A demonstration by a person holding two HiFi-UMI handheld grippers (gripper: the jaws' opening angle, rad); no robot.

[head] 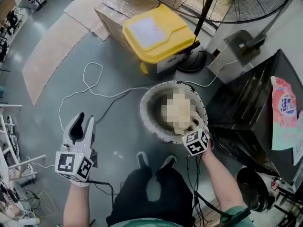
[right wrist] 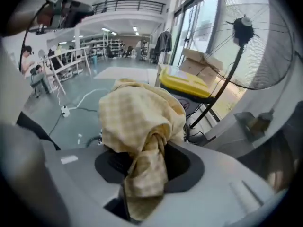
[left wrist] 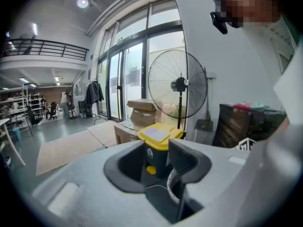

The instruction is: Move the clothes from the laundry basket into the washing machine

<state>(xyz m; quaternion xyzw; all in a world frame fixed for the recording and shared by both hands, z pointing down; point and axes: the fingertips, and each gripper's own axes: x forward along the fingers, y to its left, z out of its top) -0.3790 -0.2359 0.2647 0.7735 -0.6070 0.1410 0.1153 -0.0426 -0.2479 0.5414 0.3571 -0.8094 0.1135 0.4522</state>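
A round white laundry basket (head: pixel 146 111) stands on the grey floor in front of my feet. My right gripper (head: pixel 194 129) hangs over its right rim, shut on a pale yellow checked cloth (head: pixel 185 124). The right gripper view shows that cloth (right wrist: pixel 139 122) bunched and knotted between the jaws of the right gripper (right wrist: pixel 149 162), draping over them. At the lower left my left gripper (head: pixel 81 122) is held up over bare floor, apart from the basket. In its own view the left gripper (left wrist: pixel 158 162) stands open with nothing between its jaws. A dark washing machine (head: pixel 246 110) sits to the right of the basket.
A yellow-lidded bin (head: pixel 158 34) and cardboard boxes stand behind the basket, next to a big standing fan (head: pixel 227 1). A white cable (head: pixel 90 86) loops over the floor. Flat cardboard sheets (head: pixel 47 51) lie far left. A detergent bag (head: pixel 283 112) rests on the machine.
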